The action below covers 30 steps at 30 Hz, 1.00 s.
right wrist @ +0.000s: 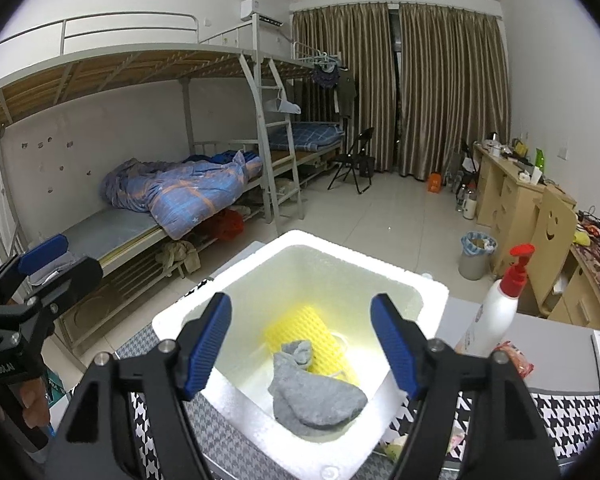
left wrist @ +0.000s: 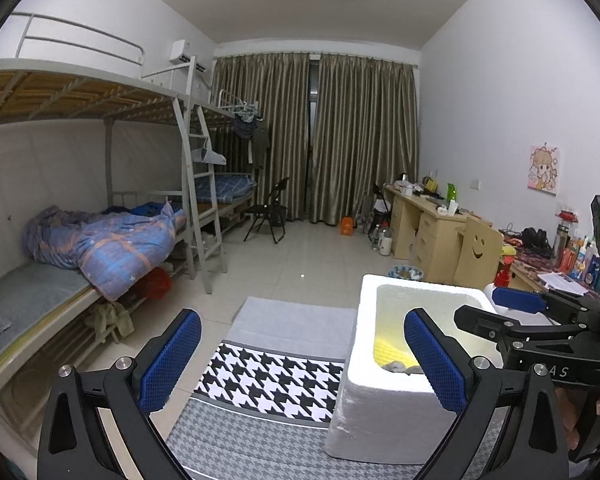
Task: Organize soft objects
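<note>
Foam box (right wrist: 400, 280): sock (right wrist: 316, 396) below fingers (right wrist: 208, 344)

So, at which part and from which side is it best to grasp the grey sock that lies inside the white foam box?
Probably from straight above, at the raised bunched end of the grey sock that lies on the yellow sponge. The walls of the foam box block any sideways approach, and the broad end lies flat on the floor. The right gripper hangs open above the box.
</note>
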Each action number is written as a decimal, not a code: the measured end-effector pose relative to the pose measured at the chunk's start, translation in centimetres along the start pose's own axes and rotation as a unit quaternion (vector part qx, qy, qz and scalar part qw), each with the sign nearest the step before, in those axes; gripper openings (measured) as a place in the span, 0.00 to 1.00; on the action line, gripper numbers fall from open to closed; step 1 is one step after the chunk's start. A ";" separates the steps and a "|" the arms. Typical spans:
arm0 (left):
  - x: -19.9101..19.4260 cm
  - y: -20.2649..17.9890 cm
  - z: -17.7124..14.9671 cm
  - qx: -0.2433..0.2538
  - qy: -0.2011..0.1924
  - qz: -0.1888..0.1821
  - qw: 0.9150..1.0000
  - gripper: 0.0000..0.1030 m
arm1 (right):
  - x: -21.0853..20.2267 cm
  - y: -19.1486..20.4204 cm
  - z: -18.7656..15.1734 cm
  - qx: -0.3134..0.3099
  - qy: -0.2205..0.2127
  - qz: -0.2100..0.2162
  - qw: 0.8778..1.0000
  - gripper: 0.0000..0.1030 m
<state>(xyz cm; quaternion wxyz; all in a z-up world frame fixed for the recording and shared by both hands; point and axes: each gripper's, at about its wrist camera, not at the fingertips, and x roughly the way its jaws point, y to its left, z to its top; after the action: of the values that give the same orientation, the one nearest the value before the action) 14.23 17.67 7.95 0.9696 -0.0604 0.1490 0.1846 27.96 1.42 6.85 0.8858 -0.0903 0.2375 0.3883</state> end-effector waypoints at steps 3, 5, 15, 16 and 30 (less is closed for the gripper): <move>-0.3 -0.1 0.0 -0.002 -0.003 -0.002 1.000 0.99 | -0.5 -0.2 0.0 0.003 -0.002 0.000 1.000 0.74; -0.6 -0.4 0.0 0.001 -0.005 -0.004 1.000 0.99 | -1.0 -0.3 -0.2 0.004 -0.006 -0.005 1.000 0.74; -2.1 -2.0 0.1 0.013 -0.011 -0.016 1.000 0.99 | -3.5 -1.0 -0.6 0.008 -0.024 -0.014 1.000 0.74; -2.2 -2.1 0.0 0.015 -0.011 -0.016 1.000 0.99 | -3.7 -1.0 -0.6 0.008 -0.025 -0.015 1.000 0.74; -4.5 -4.1 0.2 0.029 -0.023 -0.038 0.999 0.99 | -6.6 -1.5 -2.2 0.007 -0.066 -0.020 0.998 0.95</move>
<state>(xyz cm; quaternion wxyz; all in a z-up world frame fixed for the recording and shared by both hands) 11.87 12.42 9.83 0.9804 -0.0333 0.1300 0.1446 24.45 -4.61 8.12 0.9078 -0.0629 0.1799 0.3737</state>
